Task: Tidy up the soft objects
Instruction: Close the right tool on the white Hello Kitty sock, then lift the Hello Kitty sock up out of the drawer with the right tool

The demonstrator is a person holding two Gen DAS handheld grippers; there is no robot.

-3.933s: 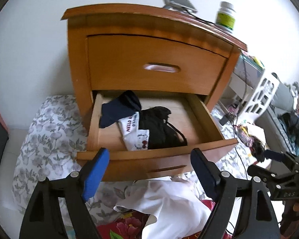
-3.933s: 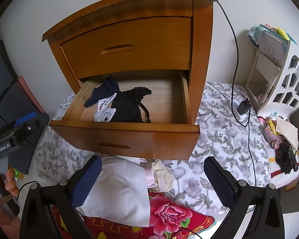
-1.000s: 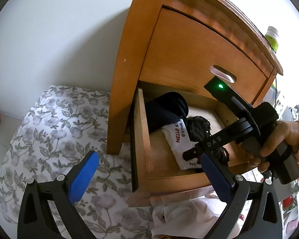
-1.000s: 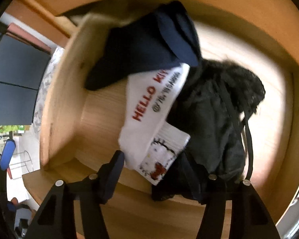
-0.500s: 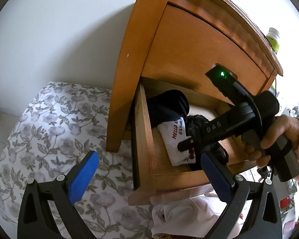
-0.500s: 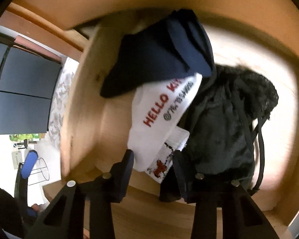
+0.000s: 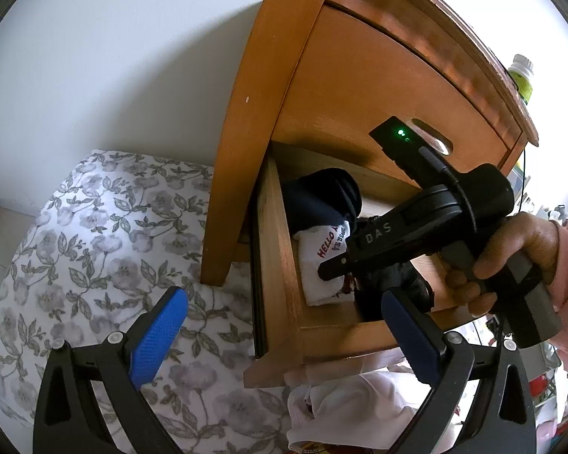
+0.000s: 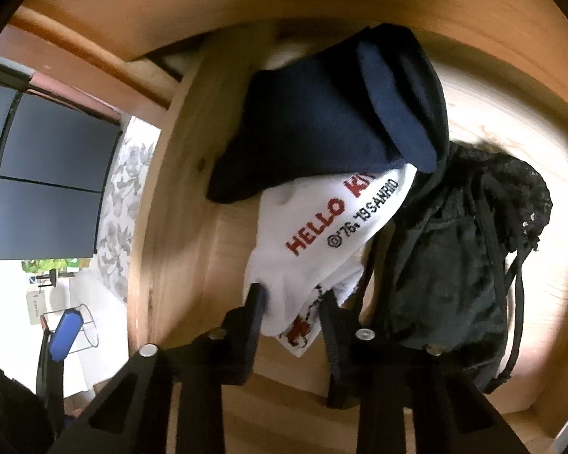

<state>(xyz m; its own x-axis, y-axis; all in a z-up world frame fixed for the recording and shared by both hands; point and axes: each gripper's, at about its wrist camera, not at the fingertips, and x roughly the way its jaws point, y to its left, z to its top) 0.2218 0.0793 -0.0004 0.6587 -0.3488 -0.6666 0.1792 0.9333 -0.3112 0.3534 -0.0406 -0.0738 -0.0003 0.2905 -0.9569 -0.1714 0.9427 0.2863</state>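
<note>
The open lower drawer of a wooden nightstand holds a navy sock, a white Hello Kitty sock and a black lacy garment. My right gripper is inside the drawer, its fingers closed around the lower end of the white sock. It also shows in the left wrist view, held by a hand. My left gripper is open and empty, in front of the drawer's left corner.
A floral sheet covers the floor left of the nightstand. White clothes lie below the drawer front. A green-labelled bottle stands on the nightstand top. The upper drawer is closed.
My right gripper has reached into the drawer and narrowed its fingers onto the white sock. My left gripper has shifted left, staying open.
</note>
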